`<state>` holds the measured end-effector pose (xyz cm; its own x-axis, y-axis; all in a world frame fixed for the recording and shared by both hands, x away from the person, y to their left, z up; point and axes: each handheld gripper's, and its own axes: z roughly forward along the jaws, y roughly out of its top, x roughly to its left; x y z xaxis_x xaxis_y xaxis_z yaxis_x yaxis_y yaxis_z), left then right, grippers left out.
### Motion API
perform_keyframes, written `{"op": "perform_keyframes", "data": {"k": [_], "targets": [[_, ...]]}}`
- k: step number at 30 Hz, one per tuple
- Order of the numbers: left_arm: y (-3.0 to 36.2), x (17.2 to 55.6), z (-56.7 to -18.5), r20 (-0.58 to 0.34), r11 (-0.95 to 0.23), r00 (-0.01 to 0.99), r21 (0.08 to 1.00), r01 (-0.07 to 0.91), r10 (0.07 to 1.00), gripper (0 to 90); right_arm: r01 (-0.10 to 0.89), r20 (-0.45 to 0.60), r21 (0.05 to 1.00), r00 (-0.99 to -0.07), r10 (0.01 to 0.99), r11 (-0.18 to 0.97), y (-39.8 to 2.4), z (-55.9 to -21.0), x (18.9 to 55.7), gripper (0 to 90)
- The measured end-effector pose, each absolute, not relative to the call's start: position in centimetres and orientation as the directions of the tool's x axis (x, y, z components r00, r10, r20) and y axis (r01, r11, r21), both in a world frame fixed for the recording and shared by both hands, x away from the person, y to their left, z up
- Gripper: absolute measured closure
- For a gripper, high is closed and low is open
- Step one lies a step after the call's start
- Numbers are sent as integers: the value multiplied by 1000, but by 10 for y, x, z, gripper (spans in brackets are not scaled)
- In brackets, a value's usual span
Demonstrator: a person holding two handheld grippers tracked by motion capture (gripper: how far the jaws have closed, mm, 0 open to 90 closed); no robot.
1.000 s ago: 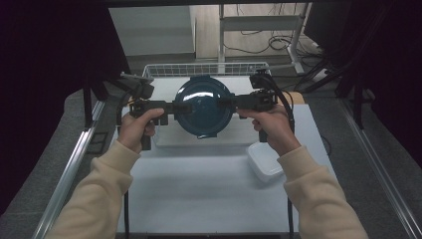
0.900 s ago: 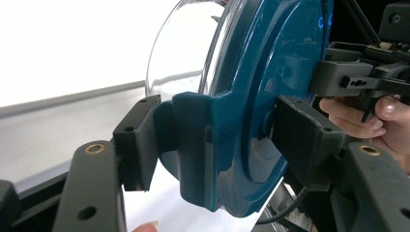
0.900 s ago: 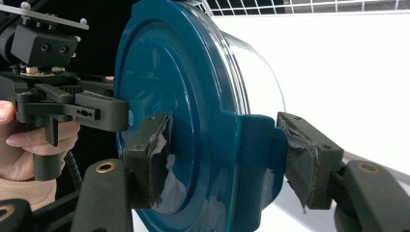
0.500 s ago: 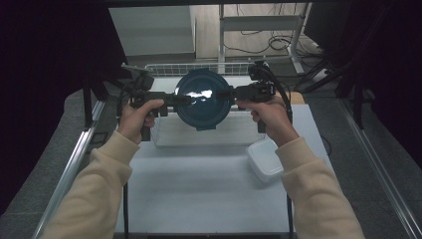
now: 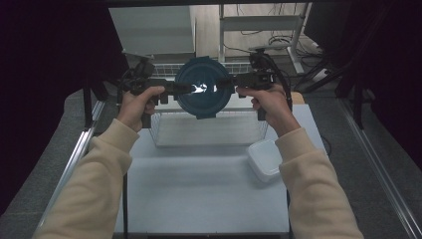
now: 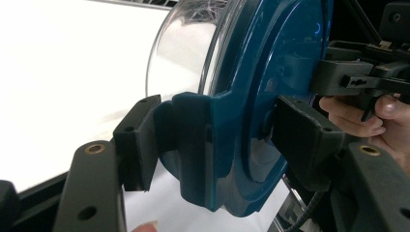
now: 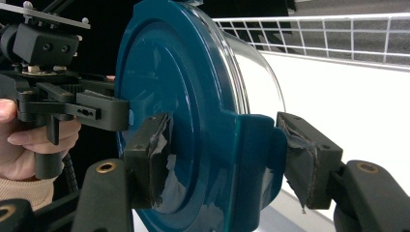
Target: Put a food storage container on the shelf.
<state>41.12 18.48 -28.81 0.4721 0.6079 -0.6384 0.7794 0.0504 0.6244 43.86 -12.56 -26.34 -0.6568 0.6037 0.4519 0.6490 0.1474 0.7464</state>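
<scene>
A round container (image 5: pixel 203 93) with a teal lid and a clear bowl hangs in the air over the wire basket (image 5: pixel 209 130), held between both grippers. My left gripper (image 5: pixel 181 89) is shut on its left edge. In the left gripper view one pad sits on the teal latch tab (image 6: pixel 186 140) and the other on the lid face (image 6: pixel 285 58), with the clear bowl (image 6: pixel 183 53) behind. My right gripper (image 5: pixel 226 84) is shut on the opposite edge. Its worn pads (image 7: pixel 152 154) press the lid (image 7: pixel 164 72) and the latch tab (image 7: pixel 256 154).
The wire basket stands at the back of the white table (image 5: pixel 199 199). A white lidded box (image 5: pixel 266 158) lies at the table's right, near the right forearm. Metal rails (image 5: pixel 79 154) run along both sides. A shelf and cables are behind.
Both hands have lifted the container and carried it farther from the person, higher in the high view. The grips on its two edges look unchanged.
</scene>
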Motion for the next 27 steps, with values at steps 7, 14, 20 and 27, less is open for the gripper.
{"op": "perform_keyframes", "data": {"k": [7, 14, 20, 27], "targets": [[185, 428, -287, -645, 49, 465, 614, 788, 606, 364, 661, 464, 737, -646, 606, 140, -126, -262, 454, 387], [188, 444, -288, -653, 51, 457, 604, 796, 604, 364, 672, 473, 728, -637, 608, 138, -124, -262, 470, 387], [188, 458, -293, -657, 45, 446, 589, 807, 607, 364, 687, 492, 716, -624, 607, 127, -123, -268, 483, 388], [188, 474, -308, -678, 50, 417, 556, 830, 606, 362, 720, 521, 685, -592, 615, 113, -124, -283, 498, 387]]}}
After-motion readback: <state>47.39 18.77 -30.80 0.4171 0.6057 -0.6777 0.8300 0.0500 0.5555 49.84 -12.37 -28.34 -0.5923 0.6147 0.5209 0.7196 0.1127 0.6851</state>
